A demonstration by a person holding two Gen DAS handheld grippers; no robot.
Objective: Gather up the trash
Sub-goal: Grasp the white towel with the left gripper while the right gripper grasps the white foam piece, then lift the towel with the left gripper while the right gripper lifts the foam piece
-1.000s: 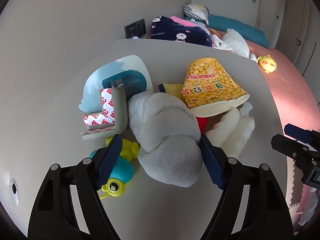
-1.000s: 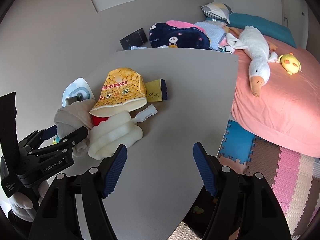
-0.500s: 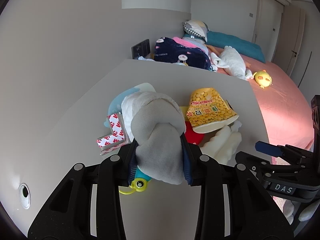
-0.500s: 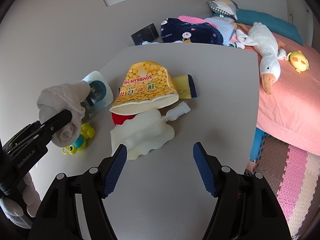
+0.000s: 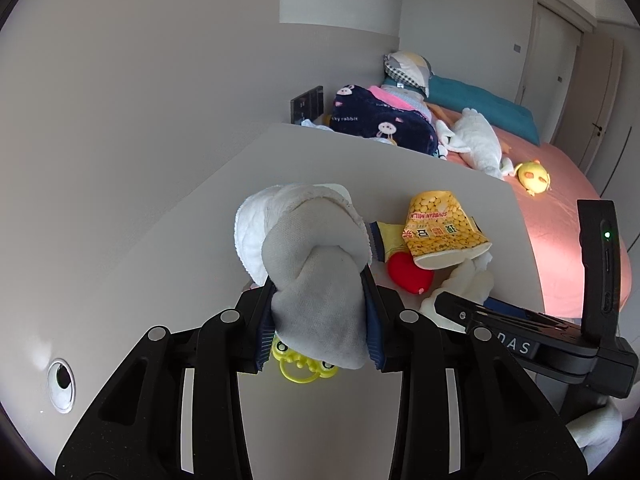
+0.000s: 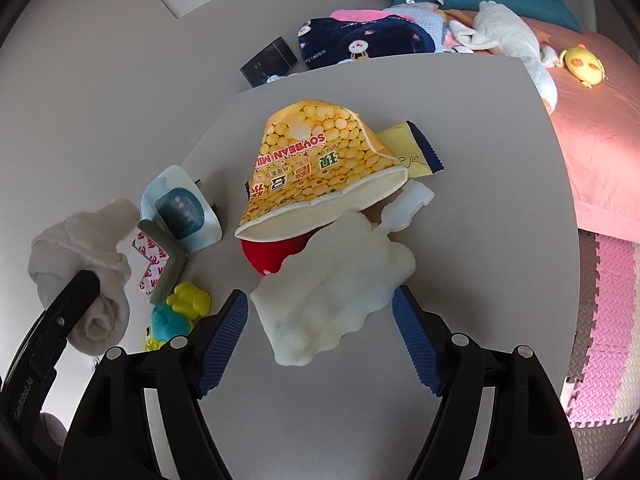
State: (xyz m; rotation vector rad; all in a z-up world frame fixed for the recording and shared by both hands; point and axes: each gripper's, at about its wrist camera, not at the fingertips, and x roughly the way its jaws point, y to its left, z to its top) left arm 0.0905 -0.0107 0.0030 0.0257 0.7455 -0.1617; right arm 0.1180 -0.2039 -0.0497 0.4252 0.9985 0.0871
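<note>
My left gripper (image 5: 320, 320) is shut on a grey-and-white cloth bundle (image 5: 312, 264) and holds it above the grey table (image 5: 328, 160). From the right wrist view the bundle (image 6: 80, 264) hangs at the far left. My right gripper (image 6: 320, 332) hovers low over a white foam piece (image 6: 336, 288). Its jaws are opening, the foam lies between them, and the pads do not press on it. Beyond the foam lie a yellow soybean-milk bag (image 6: 320, 168), a red object (image 6: 272, 252) half under the bag, and a yellow wrapper (image 6: 412, 148).
Left of the bag lie a blue-and-white pack (image 6: 180, 208), a grey corner strip with red-white tape (image 6: 160, 264) and a yellow-teal toy (image 6: 180, 308). A pink bed (image 6: 592, 120) with a white plush goose (image 6: 508, 32) stands right of the table. Foam mats (image 6: 608, 320) cover the floor.
My left gripper shut on the cloth bundle and lifted it off the table. My right gripper moved left, over the white foam piece, and its jaws stand wider.
</note>
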